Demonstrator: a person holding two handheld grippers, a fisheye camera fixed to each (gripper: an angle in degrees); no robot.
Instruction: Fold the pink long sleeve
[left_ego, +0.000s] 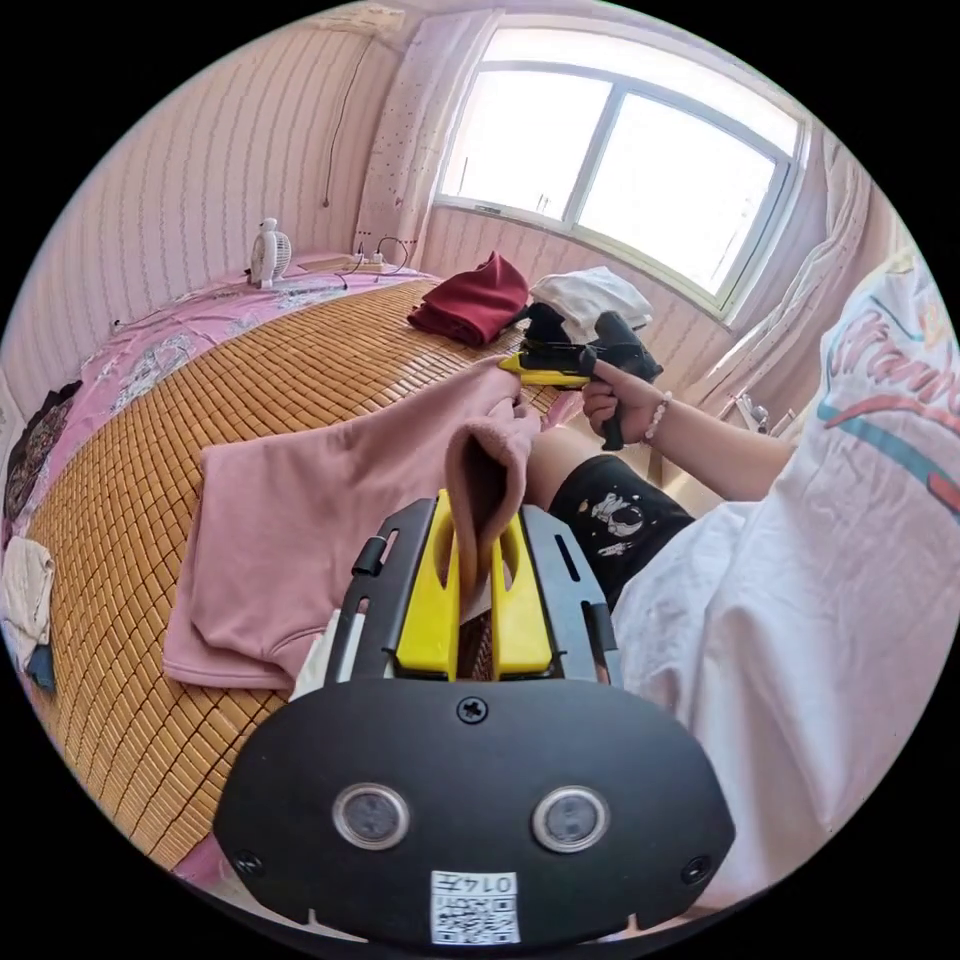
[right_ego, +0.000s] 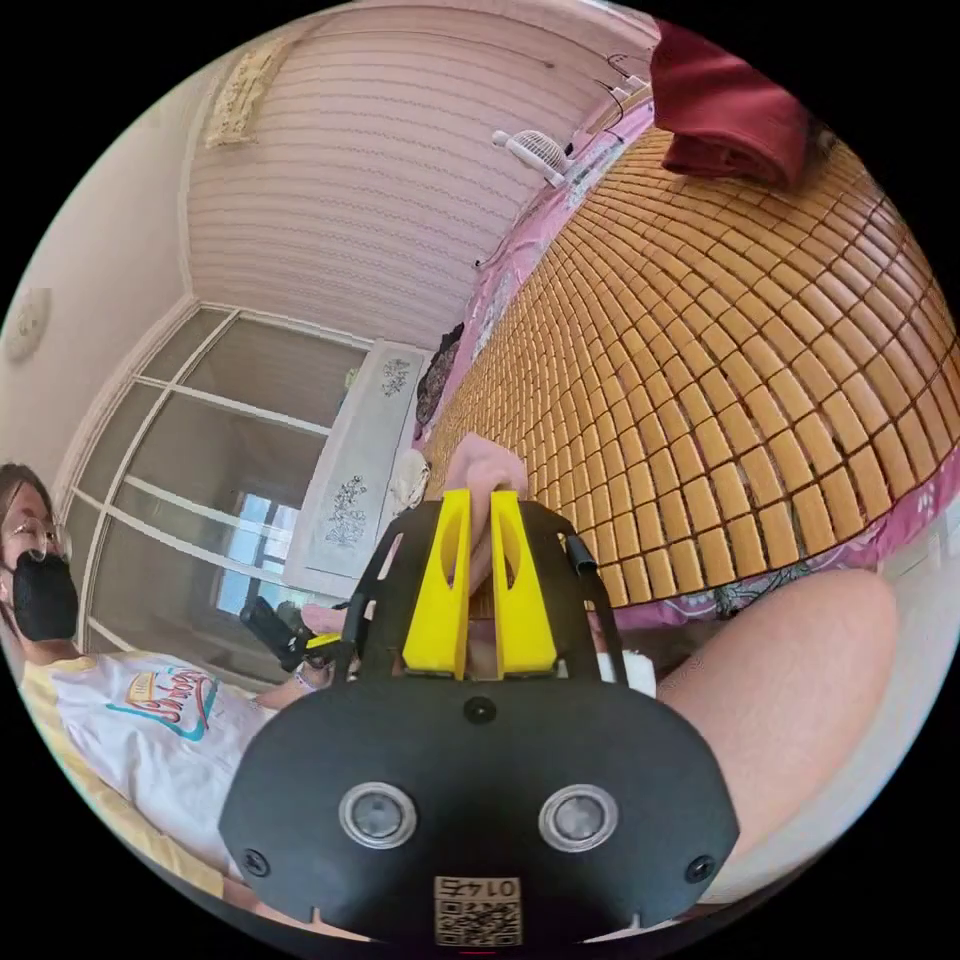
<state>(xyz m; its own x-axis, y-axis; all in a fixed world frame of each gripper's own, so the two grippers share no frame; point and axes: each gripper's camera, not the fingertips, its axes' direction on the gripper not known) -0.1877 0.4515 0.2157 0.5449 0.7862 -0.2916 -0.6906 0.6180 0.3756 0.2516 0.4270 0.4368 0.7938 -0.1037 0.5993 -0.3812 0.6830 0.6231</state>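
Fingers (left_ego: 435, 590) of the left gripper (left_ego: 472, 560) clench a bunched edge of the pink long sleeve (left_ego: 300, 520); the right gripper (right_ego: 480, 560) pinches another edge. The shirt lies partly folded on the bamboo mat (left_ego: 150, 500) of the bed, near edge lifted. The folding looks midway, with squaring left.

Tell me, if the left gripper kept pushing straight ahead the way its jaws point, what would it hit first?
Probably more of the pink long sleeve it is already shut on. The left gripper points across the bamboo mat; past the garment, roughly toward the right gripper and the dark red clothing, though depth is unclear.
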